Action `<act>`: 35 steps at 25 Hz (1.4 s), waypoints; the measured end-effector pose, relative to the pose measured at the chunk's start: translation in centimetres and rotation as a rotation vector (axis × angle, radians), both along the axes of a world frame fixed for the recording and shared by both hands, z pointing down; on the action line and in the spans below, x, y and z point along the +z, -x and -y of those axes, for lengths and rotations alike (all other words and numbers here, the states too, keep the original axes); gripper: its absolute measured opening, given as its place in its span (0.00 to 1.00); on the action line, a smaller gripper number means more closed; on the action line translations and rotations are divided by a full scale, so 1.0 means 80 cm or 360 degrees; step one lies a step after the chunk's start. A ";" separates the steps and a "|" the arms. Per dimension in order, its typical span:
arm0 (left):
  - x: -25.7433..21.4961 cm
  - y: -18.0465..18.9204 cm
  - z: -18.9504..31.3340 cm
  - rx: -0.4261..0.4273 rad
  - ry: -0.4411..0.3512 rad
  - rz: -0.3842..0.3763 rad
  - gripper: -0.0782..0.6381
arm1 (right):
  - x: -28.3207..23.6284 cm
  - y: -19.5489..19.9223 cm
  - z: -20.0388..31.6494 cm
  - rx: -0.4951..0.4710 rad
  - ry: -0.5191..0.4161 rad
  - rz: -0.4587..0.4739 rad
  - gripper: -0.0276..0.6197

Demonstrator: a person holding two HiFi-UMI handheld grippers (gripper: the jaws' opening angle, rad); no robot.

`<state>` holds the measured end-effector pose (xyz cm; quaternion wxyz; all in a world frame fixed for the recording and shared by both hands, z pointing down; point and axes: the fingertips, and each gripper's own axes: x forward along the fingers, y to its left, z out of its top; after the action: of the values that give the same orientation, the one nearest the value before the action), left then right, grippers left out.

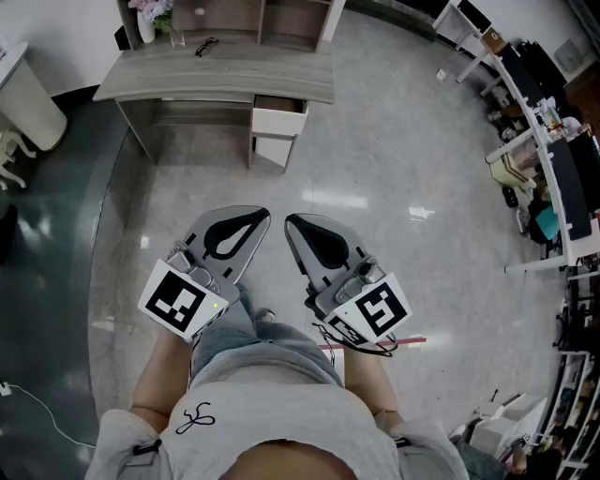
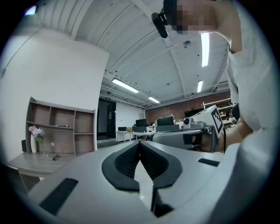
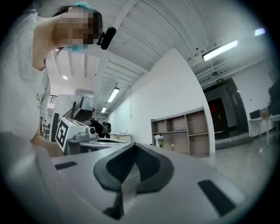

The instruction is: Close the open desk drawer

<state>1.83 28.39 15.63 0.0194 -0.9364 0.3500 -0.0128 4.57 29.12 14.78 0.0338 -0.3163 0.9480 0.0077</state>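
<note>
A grey wooden desk [image 1: 216,80] stands several steps ahead on the shiny floor. Its top white drawer [image 1: 279,119] on the right side is pulled out, with a shut drawer front [image 1: 274,150] below it. Both grippers are held low in front of the person's body, far from the desk. My left gripper [image 1: 265,215] is shut with nothing between its tips, and my right gripper [image 1: 289,221] is the same. In the left gripper view the jaws [image 2: 140,142] meet, with the desk [image 2: 24,161] far left. In the right gripper view the gripper [image 3: 133,145] is also shut.
A shelf unit [image 1: 234,14], a vase of flowers [image 1: 148,19] and glasses [image 1: 206,44] sit on the desk. A white bin [image 1: 28,98] stands at the left. Office desks and chairs [image 1: 544,150] line the right side. A white cable [image 1: 37,403] lies on the floor.
</note>
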 end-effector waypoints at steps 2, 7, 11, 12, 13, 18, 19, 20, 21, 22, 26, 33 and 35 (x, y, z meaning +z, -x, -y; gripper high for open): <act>0.002 0.000 -0.001 0.0004 0.0002 0.0004 0.12 | 0.001 -0.001 0.000 0.0004 0.0001 -0.0001 0.05; 0.004 -0.002 0.007 0.0009 0.0016 0.0009 0.12 | 0.003 -0.002 0.008 0.0009 0.0012 0.0000 0.05; 0.005 -0.001 0.016 0.0016 0.0028 0.0014 0.12 | 0.004 -0.001 0.016 0.0011 0.0030 -0.0002 0.05; 0.004 0.000 0.017 0.0017 0.0033 0.0015 0.12 | 0.003 0.000 0.017 0.0013 0.0033 -0.0001 0.05; 0.003 0.000 0.017 0.0020 0.0038 0.0015 0.12 | 0.002 0.001 0.018 0.0015 0.0034 0.0001 0.05; 0.013 0.009 0.064 0.0047 0.0070 0.0012 0.12 | 0.005 0.009 0.061 0.0034 0.0033 0.0015 0.05; 0.014 0.012 0.075 0.0055 0.0075 0.0007 0.12 | 0.006 0.010 0.071 0.0044 0.0026 0.0013 0.05; 0.014 0.014 0.086 0.0063 0.0078 0.0005 0.12 | 0.006 0.012 0.081 0.0058 0.0017 0.0012 0.05; 0.014 0.017 0.095 0.0069 0.0079 0.0005 0.12 | 0.005 0.014 0.089 0.0069 0.0009 0.0011 0.05; 0.014 0.020 0.104 0.0076 0.0077 0.0008 0.12 | 0.005 0.017 0.097 0.0074 0.0005 0.0010 0.05; 0.012 0.031 0.139 0.0111 0.0073 -0.0005 0.12 | 0.003 0.028 0.128 0.0071 0.0027 0.0023 0.05; 0.007 0.054 0.202 0.0179 0.0074 -0.0006 0.12 | -0.003 0.053 0.191 0.0125 0.0032 0.0032 0.05; 0.008 0.061 0.218 0.0198 0.0069 -0.0003 0.12 | -0.002 0.060 0.208 0.0145 0.0033 0.0038 0.05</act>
<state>-3.04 10.93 16.27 -0.0005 -0.9566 0.2907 -0.0183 -0.23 12.50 14.63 0.0415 -0.3594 0.9322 -0.0043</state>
